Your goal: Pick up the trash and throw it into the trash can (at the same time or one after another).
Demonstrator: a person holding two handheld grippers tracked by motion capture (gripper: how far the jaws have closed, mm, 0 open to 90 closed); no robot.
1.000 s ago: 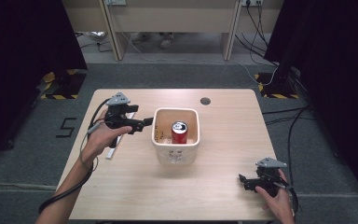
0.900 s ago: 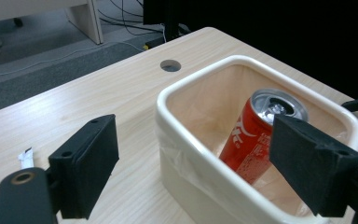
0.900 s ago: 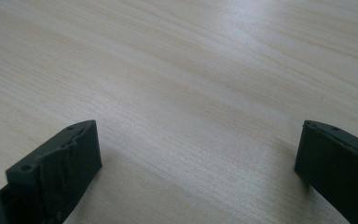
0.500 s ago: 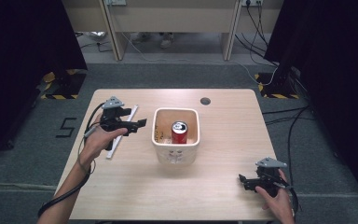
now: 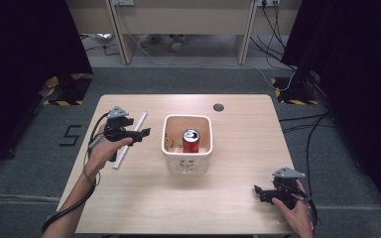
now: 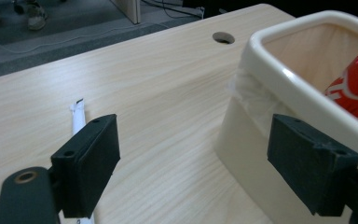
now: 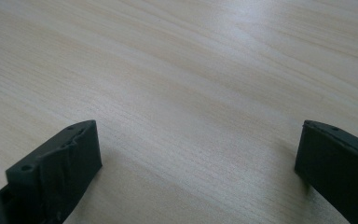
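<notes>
From the high view, the bench (image 5: pixel 144 198) carries one cream tub (image 5: pixel 187 166), one red can (image 5: pixel 191 141) and one white stick (image 5: pixel 130 140). The tub sits at the middle of the bench, squarish with rounded corners, and the can stands upright inside it, silver top showing. The stick, thin, flat and long, lies just left of the tub, slanted. The left gripper (image 5: pixel 143 134) hangs over the stick, left of the tub, its tips pointing at the tub wall. The right gripper (image 5: pixel 258 191) is well apart from the tub, toward the near right corner.

In the left gripper view, the two black fingers (image 6: pixel 86 170) stand wide apart with nothing between them. The tub rim (image 6: pixel 279 70) is on the right, the can (image 6: pixel 356 91) inside it, and the stick (image 6: pixel 78 117) lies by the left finger, partly hidden by it.

In the right gripper view, the fingers (image 7: pixel 58 170) are spread wide over bare wood and empty.
</notes>
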